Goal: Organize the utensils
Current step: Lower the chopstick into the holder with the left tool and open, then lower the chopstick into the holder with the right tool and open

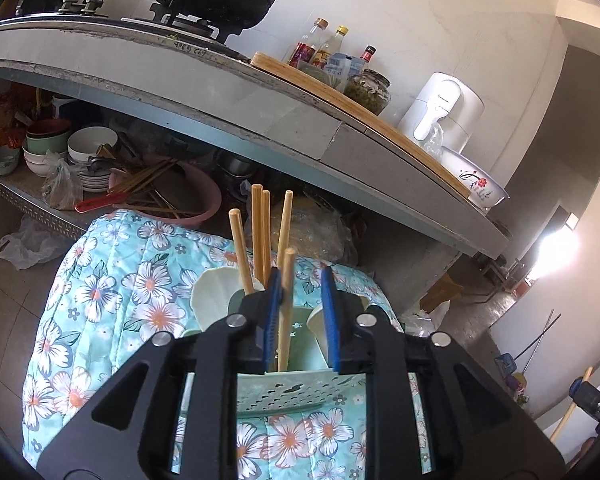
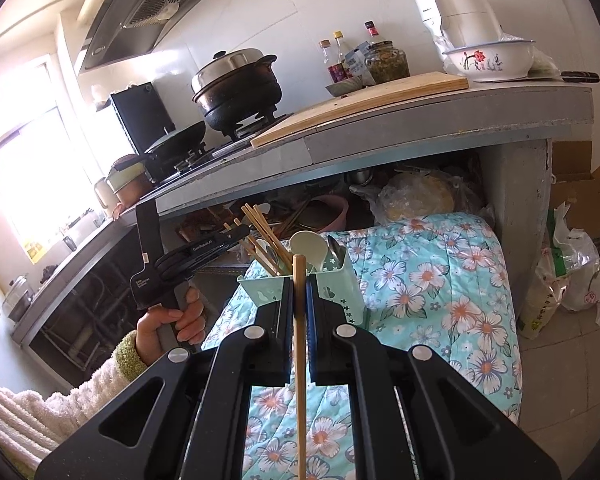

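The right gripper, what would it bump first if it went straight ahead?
Probably the green holder. The right gripper, shut on a chopstick, points at its near wall, though depth is hard to judge.

Both looking forward and a bit down from the 2 hand tools, very close to the pale green plastic utensil holder (image 1: 300,396) (image 2: 336,280) on the blue flowered quilted cover (image 1: 112,280) (image 2: 440,280). Shared: holder, cover, grey kitchen counter (image 1: 220,92) (image 2: 420,120) behind.

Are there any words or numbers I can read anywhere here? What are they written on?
"GenRobot.AI": white print on the left gripper, right wrist view.
White appliance: small grey brand word, too blurred to read.
Counter edge: handwritten scrawl, not legible.
Bottles and blue packet: labels too small.
Gripper's handle label: too small.
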Available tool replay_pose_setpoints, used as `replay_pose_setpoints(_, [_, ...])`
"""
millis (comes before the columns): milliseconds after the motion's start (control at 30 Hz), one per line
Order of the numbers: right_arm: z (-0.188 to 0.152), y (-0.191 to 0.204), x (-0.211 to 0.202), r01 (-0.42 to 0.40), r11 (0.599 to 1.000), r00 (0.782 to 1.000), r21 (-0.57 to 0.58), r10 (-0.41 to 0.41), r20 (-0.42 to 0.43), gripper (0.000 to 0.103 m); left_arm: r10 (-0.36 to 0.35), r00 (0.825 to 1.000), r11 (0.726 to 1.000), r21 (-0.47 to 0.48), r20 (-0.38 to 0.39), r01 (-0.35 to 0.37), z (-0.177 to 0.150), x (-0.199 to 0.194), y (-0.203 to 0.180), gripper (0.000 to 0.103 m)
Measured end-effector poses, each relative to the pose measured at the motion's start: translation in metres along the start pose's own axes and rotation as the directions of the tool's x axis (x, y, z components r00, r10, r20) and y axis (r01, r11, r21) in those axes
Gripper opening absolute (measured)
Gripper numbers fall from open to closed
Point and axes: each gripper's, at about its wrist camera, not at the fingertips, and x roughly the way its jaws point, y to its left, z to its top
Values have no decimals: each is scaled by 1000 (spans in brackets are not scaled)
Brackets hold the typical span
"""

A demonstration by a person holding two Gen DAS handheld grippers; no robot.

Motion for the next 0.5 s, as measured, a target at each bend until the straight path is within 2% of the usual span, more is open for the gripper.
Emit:
replay_pose_setpoints(100, [8, 6, 4, 9, 1000, 1000, -23, -9, 8, 6, -7, 1000, 1000, 9, 17, 6, -2, -10, 1, 33])
replay_pose_setpoints(267, [32, 18, 16, 21, 997, 999, -76, -18, 47, 6, -1, 999, 1000, 26, 45, 0, -8, -35, 8, 38])
replay_pose_setpoints(500, [84, 44, 39, 21, 989, 990, -146, 0, 142, 6, 52, 997, 996, 76, 49, -56, -33, -75, 20, 48])
